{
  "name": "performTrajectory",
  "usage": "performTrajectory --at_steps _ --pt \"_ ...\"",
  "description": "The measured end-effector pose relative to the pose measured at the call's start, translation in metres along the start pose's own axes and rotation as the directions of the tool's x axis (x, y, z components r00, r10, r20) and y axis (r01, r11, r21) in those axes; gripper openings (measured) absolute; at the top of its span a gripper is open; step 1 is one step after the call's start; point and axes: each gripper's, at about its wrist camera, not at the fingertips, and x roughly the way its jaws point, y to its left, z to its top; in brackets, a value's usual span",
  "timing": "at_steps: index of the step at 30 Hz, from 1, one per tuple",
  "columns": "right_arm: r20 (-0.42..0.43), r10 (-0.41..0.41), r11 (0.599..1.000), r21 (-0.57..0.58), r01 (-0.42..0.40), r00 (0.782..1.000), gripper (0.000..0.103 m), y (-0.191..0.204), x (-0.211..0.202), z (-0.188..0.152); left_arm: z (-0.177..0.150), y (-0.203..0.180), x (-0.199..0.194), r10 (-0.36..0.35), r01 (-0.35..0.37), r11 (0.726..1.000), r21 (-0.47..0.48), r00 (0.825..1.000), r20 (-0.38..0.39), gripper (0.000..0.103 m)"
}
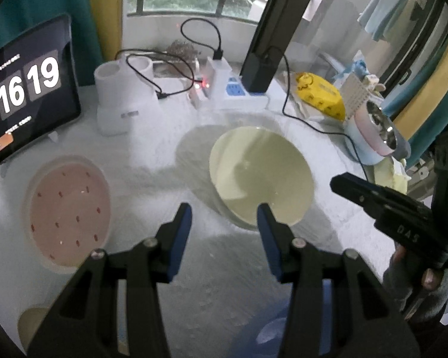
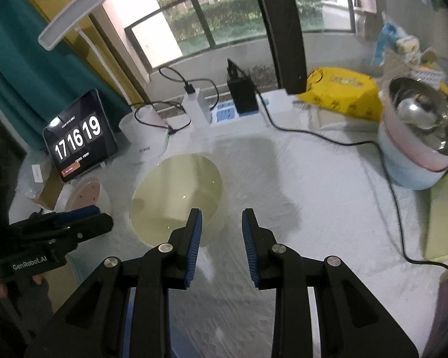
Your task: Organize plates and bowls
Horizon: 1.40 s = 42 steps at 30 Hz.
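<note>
Both grippers empty: left gripper (image 1: 224, 214) moderately parted, right gripper (image 2: 222, 220) narrower. Cream plate (image 1: 261, 176) just ahead, probably glossy; a narrow bite may slip off its rim.

Below my fingers, a white-covered table (image 1: 152, 155) carries a cream plate (image 1: 261, 176), a pink speckled plate (image 1: 70, 208), a tablet clock (image 1: 24, 89), a power strip (image 1: 236, 89), a yellow packet (image 1: 321, 95) and stacked pastel bowls (image 2: 418, 149).

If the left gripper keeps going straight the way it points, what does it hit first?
Probably the bare white table cover, in the gap between the pink plate and the pale yellow plate. The left gripper is open and empty; depth is uncertain.
</note>
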Motion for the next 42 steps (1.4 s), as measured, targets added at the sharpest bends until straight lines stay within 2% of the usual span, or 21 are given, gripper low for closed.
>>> performTrajectory --at_steps 8,15,19,23,27,34,42 --pt "-0.08 0.037 0.999 0.002 -0.037 0.996 0.03 -0.001 0.036 0.013 0.014 0.003 0.03 0.033 -0.032 0.999 0.029 0.997 -0.064 0.047" --pt "-0.136 0.067 0.997 0.036 -0.063 0.988 0.03 -0.009 0.061 0.018 0.019 0.005 0.048 0.042 -0.038 0.998 0.049 0.995 -0.086 0.046" --pt "-0.16 0.084 0.996 0.054 -0.076 0.984 0.029 -0.014 0.074 0.02 0.019 0.006 0.057 0.066 -0.06 0.996 0.062 0.993 -0.094 0.041" --pt "-0.163 0.096 0.995 0.049 -0.089 0.982 0.029 -0.013 0.079 0.02 0.02 0.004 0.06 0.073 -0.067 0.995 0.072 0.994 -0.076 0.034" --pt "-0.179 0.102 0.995 0.038 -0.096 0.979 0.026 -0.011 0.086 0.018 0.022 -0.002 0.064 0.07 -0.061 0.993 0.102 0.994 -0.08 0.021" --pt "-0.165 0.111 0.994 0.036 -0.106 0.98 0.026 -0.012 0.085 0.017 0.024 -0.005 0.07 0.079 -0.071 0.992 0.106 0.994 -0.079 0.018" --pt "-0.147 0.043 0.999 -0.021 -0.046 0.988 0.016 -0.004 0.08 0.019 0.024 -0.014 0.059 0.101 -0.095 0.987 0.13 0.994 -0.039 0.016"
